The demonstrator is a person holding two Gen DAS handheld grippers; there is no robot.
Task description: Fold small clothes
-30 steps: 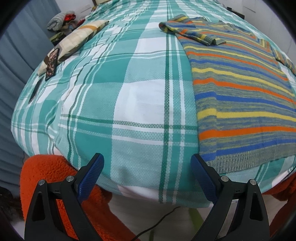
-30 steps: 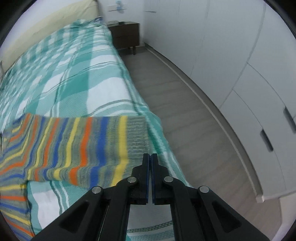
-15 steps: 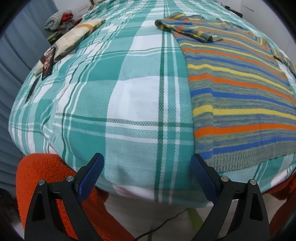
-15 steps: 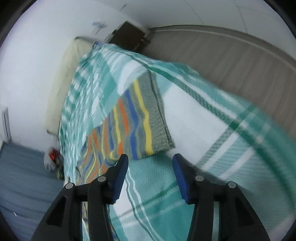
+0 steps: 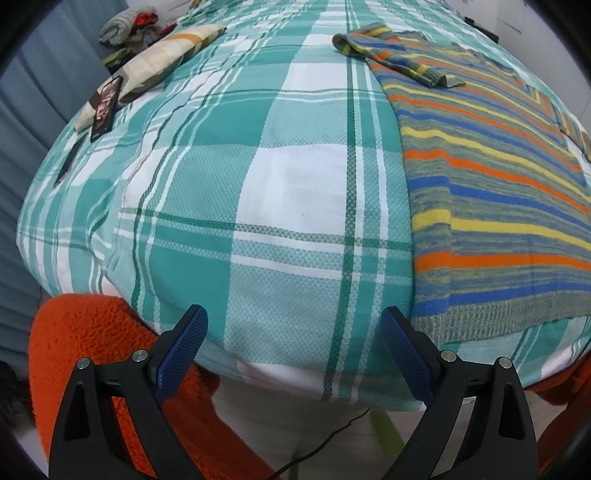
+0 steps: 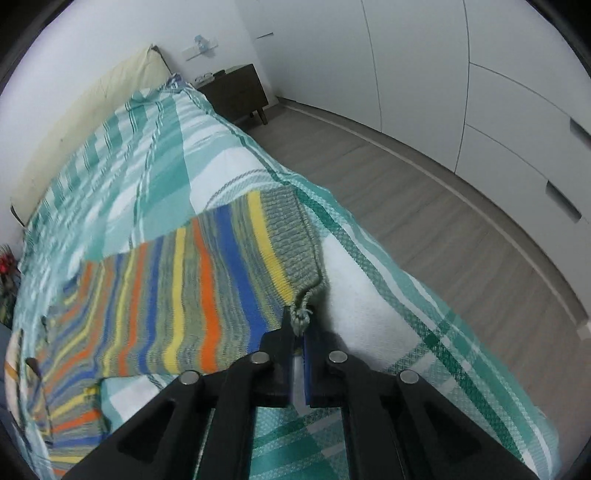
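Observation:
A striped knit sweater [image 5: 495, 206] in orange, blue, yellow and grey lies flat on the right of a green plaid bed [image 5: 280, 192]; one sleeve [image 5: 399, 59] is folded across its far end. My left gripper [image 5: 291, 339] is open and empty at the bed's near edge, left of the sweater's hem. In the right wrist view the other sleeve [image 6: 207, 280] stretches across the bed toward its edge. My right gripper [image 6: 300, 328] is shut on the corner of the sleeve's grey cuff [image 6: 295, 236].
A folded beige garment [image 5: 162, 62] with a dark tag and a pile of clothes [image 5: 125, 29] lie at the bed's far left. Orange fleece [image 5: 99, 354] sits below the near edge. Wood floor [image 6: 424, 206], white wardrobes [image 6: 498, 85] and a dark nightstand [image 6: 236, 92] flank the bed.
My right gripper opened over the sleeve cuff half a second ago and has now shut on the cuff's corner. The left gripper has stayed open and shifted slightly.

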